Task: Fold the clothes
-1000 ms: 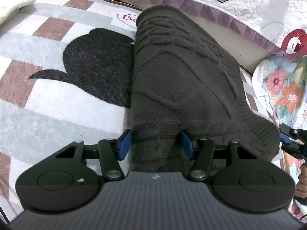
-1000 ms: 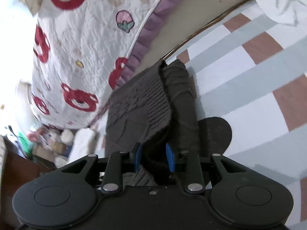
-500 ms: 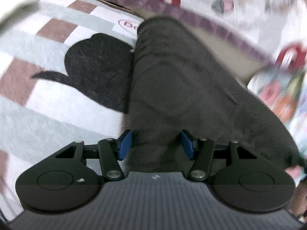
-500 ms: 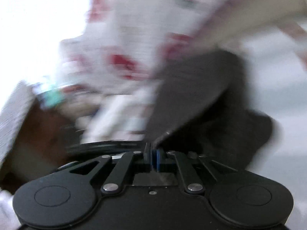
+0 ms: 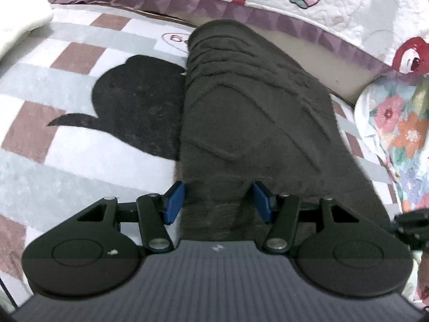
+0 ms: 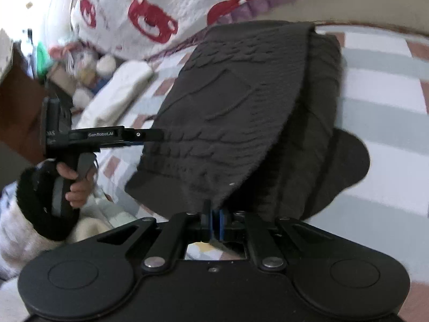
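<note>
A dark grey cable-knit sweater [image 5: 254,123] lies folded lengthwise on the checked blanket [image 5: 53,177]. My left gripper [image 5: 217,201] is open, its blue pads [image 5: 174,201] standing on either side of the sweater's near end. My right gripper [image 6: 213,216] is shut on the hem of the sweater [image 6: 230,112] and holds its upper layer raised off the lower layers. The right wrist view also catches the left gripper [image 6: 144,134] from the side, held in a hand [image 6: 73,185], its tips hidden at the sweater's edge.
A white quilt with red bears [image 5: 348,5] borders the far side. A floral cloth [image 5: 396,128] lies to the right and a cream folded cloth [image 5: 18,24] at the far left. Plush toys and boxes [image 6: 88,67] sit beyond the bed.
My right gripper went from open around the sweater's edge to shut on it and has lifted that layer. The left gripper stayed open in the same place.
</note>
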### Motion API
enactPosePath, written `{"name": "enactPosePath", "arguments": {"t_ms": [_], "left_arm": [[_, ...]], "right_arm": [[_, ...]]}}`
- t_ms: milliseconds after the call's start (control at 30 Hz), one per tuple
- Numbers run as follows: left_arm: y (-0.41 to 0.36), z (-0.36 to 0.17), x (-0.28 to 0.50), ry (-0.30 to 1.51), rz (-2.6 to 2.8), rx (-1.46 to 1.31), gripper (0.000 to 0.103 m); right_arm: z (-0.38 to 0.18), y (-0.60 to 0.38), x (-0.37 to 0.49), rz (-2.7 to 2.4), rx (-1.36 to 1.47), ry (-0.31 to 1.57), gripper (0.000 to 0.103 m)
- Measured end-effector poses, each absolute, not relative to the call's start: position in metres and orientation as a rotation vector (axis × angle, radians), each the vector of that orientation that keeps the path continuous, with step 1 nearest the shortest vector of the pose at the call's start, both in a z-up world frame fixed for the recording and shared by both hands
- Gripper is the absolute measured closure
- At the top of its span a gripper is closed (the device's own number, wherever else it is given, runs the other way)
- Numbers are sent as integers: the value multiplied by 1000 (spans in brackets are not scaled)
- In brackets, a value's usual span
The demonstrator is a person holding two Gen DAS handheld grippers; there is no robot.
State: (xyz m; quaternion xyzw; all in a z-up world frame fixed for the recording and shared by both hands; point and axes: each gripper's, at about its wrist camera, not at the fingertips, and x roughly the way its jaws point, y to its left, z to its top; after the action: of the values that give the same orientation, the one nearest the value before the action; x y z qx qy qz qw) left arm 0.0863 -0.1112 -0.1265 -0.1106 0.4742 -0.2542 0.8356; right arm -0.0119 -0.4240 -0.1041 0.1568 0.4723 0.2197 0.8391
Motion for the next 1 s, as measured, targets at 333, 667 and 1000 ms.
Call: {"name": "enactPosePath", "arguments": {"t_ms": [333,667,1000], "left_arm": [[-96,-128,88,942,-538,-335,48],[-93,-131,90,908,-517,-329,48],[-90,-128,89,866,-508,-292,48]], "right_arm": [[-36,-468,95,265,425,759,57],[-101,-498,184,81,516,856,54],[-143,-517,217,144,780,815,42]]}}
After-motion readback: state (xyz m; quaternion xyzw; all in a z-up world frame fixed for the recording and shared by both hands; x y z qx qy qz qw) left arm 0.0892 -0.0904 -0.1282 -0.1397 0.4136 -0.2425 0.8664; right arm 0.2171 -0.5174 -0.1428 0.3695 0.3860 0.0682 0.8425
